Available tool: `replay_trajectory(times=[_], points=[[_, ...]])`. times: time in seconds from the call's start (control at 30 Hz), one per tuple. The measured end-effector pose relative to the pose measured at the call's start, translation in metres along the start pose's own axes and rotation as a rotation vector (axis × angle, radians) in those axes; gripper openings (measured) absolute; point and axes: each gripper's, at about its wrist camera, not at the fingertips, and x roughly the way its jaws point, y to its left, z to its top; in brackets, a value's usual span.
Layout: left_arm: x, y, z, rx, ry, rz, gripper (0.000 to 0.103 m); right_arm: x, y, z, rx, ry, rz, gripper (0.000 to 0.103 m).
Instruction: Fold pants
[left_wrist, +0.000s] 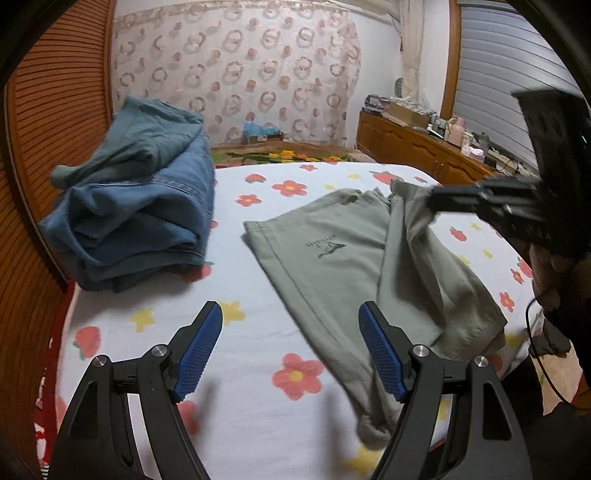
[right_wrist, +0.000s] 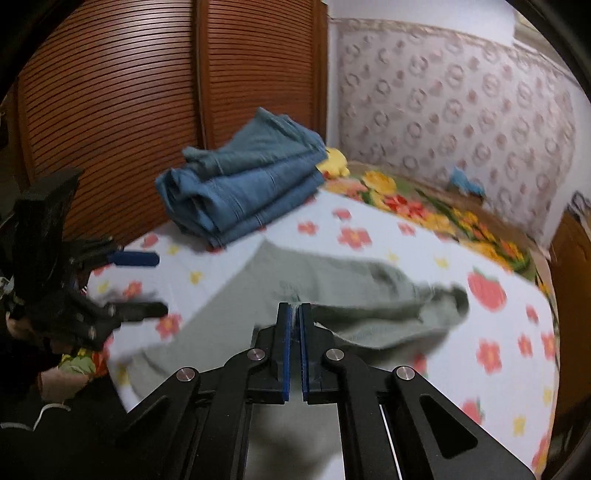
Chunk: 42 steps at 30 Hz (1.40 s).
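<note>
Beneath both tongs spreads the bed (left_wrist: 258, 417), its white sheet printed with red and yellow flowers and strawberries, reaching ahead of them to a flowered blanket (right_wrist: 443, 214) at the far end. Beyond the bed and ahead of the left gripper hangs a pale curtain (left_wrist: 236, 74) with ring patterns, while brown louvred doors (right_wrist: 110, 110) stand off to that gripper's left. Ahead and to the left of the left gripper (left_wrist: 291, 350), well apart from it, sits a stack of folded blue jeans (left_wrist: 136, 206), with a teal garment on top. Lying on the sheet between the two tongs are the grey-green pants (left_wrist: 325, 254), one flat layer showing a small dark logo; their near end lies just beside the left gripper's right finger, and a second layer rises in a loose fold toward the right gripper (right_wrist: 294, 347). That right gripper has its blue pads pressed together on an edge of the pants, the cloth pulled up off the sheet in front of it. The left gripper hangs above the sheet with its blue-padded fingers spread wide and nothing between them. A wooden sideboard (left_wrist: 417, 147) crowded with small items stands far off ahead of it to the right.
</note>
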Motion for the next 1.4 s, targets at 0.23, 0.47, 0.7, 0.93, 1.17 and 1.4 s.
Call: replay_trajectory(times=[0.23, 0.47, 0.7, 0.93, 1.17, 1.4], points=[[-0.004, 0.014, 0.004, -0.027, -0.014, 0.011, 0.077, 0.037, -0.005, 0.028, -0.027, 0.004, 0.019, 0.004], [0.008, 0.010, 0.015, -0.012, -0.012, -0.017, 0.077, 0.041, -0.021, 0.018, 0.040, 0.020, -0.017, 0.028], [0.035, -0.010, 0.030, 0.033, 0.019, -0.064, 0.073, 0.031, -0.044, -0.006, 0.107, 0.046, -0.072, 0.029], [0.076, -0.029, 0.046, 0.090, 0.094, -0.109, 0.058, 0.032, -0.060, -0.036, 0.177, 0.094, -0.101, 0.029], [0.111, -0.032, 0.057, 0.117, 0.180, -0.131, 0.046, 0.046, -0.062, -0.040, 0.201, 0.125, -0.107, 0.030], [0.121, -0.035, 0.064, 0.142, 0.208, -0.144, 0.025, 0.044, -0.071, -0.046, 0.213, 0.102, -0.110, 0.030]])
